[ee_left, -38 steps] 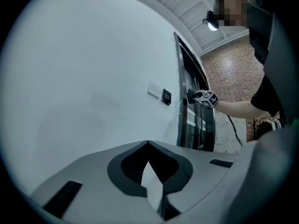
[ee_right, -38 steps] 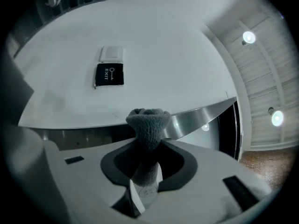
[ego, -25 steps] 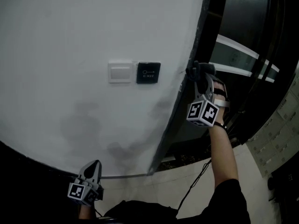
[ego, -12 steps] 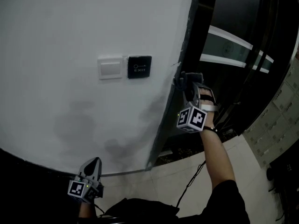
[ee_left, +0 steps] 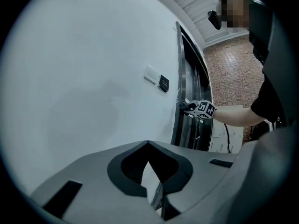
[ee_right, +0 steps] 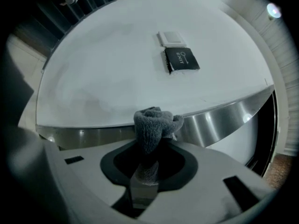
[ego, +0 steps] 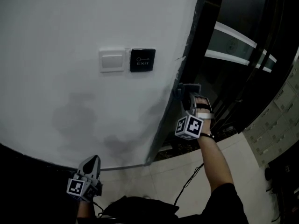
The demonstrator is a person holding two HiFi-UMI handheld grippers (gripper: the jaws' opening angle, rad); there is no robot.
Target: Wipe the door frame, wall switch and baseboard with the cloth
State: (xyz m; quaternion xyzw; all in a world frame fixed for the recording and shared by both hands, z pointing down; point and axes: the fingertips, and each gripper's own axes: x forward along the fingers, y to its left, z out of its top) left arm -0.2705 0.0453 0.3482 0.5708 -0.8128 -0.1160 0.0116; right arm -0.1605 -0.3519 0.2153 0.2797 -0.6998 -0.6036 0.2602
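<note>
- Lower left of the head view: the left gripper (ego: pixel 94 162) is held low by the wall (ego: pixel 56 27), its jaws closed together with nothing between them.
- Upper centre-left: the white wall switch (ego: pixel 112 60) sits on the wall, and the black exit button (ego: pixel 142 59) touches its right side.
- Right of centre: the dark door frame (ego: pixel 189 50) runs down the edge of the wall.
- Centre-right: the right gripper (ego: pixel 181 90) is clamped on the grey cloth (ee_right: pixel 152 125), whose bunched end sits against the door frame, below and to the right of the switch.
</note>
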